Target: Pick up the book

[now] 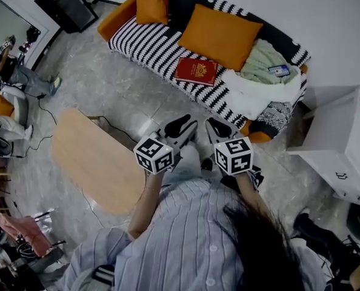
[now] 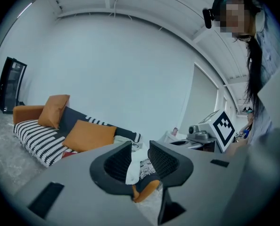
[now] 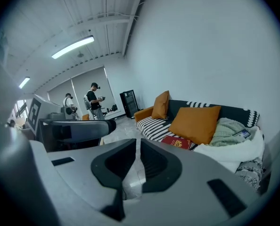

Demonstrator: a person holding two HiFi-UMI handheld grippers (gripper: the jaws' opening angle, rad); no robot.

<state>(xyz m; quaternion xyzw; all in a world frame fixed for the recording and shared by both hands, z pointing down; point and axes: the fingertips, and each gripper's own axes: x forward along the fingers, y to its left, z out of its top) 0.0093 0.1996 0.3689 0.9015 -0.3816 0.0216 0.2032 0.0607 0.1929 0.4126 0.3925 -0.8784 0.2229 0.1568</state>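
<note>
We hold the left gripper [image 1: 181, 128] with jaws drawn together on nothing, right gripper [image 1: 219, 129] likewise closed and empty, both well apart from the sofa [image 1: 145, 40], red book [image 1: 196, 71] flat on its striped seat, cover up, just beside the orange cushion [image 1: 219, 36], long axis along the seat

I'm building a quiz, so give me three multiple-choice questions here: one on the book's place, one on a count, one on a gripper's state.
1. Where does the red book lie? A on the wooden table; B on the striped sofa; C on the white cabinet.
2. How many orange cushions are on the sofa? A one; B four; C two.
3. The right gripper has its jaws: A together, empty; B clamped on the book; C wide apart.
Answers: 1 B, it lies flat on the seat before a cushion; 2 C, one by the arm, one mid-back; 3 A, its own view shows them closed on nothing.
</note>
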